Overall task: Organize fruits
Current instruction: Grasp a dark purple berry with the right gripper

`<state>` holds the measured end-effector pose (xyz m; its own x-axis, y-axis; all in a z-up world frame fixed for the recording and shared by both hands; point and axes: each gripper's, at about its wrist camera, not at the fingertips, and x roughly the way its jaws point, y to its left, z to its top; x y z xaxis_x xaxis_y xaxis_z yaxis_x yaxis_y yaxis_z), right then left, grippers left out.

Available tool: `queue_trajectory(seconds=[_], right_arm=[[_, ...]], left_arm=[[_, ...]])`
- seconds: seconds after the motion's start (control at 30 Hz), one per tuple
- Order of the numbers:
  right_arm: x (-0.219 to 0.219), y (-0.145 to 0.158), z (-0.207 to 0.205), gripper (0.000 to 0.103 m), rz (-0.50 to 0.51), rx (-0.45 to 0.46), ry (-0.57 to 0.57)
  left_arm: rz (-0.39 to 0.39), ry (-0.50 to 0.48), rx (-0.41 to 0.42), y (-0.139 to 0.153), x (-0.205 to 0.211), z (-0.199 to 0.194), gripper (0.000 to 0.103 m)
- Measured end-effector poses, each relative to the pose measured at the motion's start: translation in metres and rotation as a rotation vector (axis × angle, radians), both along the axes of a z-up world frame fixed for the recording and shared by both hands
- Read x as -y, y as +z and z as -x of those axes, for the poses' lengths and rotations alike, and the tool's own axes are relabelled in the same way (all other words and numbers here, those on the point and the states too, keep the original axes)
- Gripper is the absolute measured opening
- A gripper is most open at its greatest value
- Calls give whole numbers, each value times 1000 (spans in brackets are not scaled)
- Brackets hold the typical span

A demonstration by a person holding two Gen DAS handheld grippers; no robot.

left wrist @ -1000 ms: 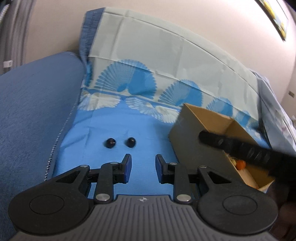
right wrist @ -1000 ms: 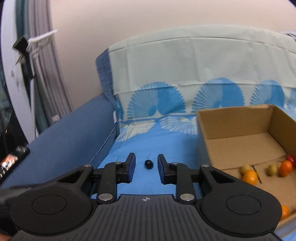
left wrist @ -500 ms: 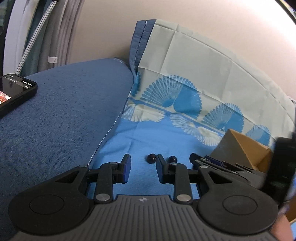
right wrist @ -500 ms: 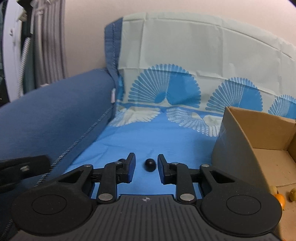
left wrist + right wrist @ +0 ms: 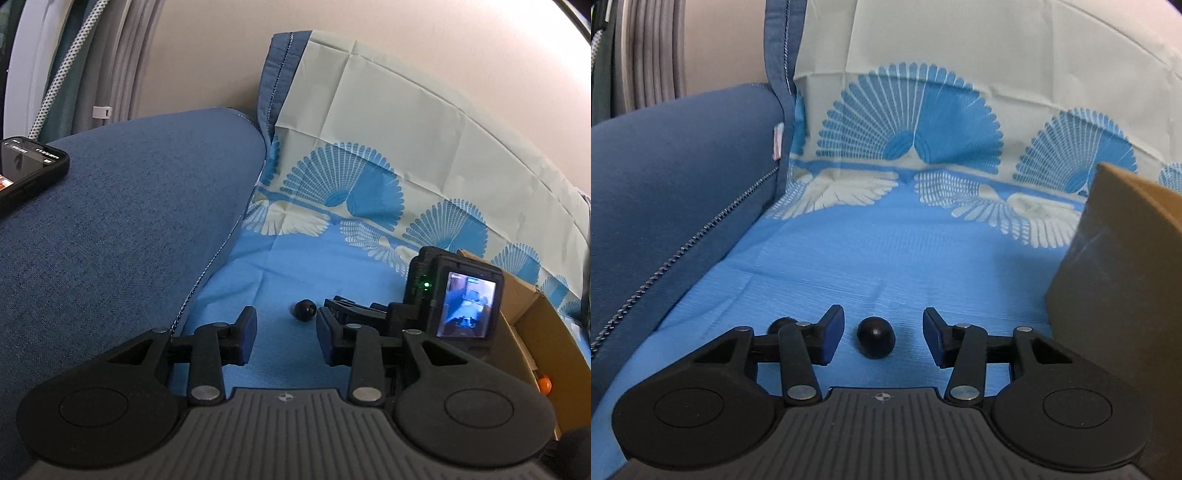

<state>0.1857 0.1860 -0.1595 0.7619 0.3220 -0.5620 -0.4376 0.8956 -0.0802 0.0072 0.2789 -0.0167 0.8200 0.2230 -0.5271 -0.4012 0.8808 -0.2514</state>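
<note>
On the bright blue fan-patterned cloth point(image 5: 923, 251) beside the brown cardboard box point(image 5: 1123, 280), the right claw point(image 5: 883, 339) is opening, empty, around a small dark round fruit point(image 5: 875, 336); it may roll off if nudged. The left claw point(image 5: 283, 334), opening and empty, faces another dark fruit point(image 5: 305, 311). The box interior is mostly hidden.

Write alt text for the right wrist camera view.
The right gripper, jaws opening, straddles a dark round fruit on a blue patterned cloth without touching it. A second dark fruit peeks behind its left finger; a cardboard box stands right.
</note>
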Motion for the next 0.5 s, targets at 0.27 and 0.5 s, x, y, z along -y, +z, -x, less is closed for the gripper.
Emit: queue_trajectory(seconds=[0.27,0.5], right_arm=[[0,-10,-15,25,-16,-90,10],[20,10,2,25,-50,-95,13]], left_arm=[[-5,15,-23,-4,-1,-5,40],[7,40,-32,-5,-5,-4,40]])
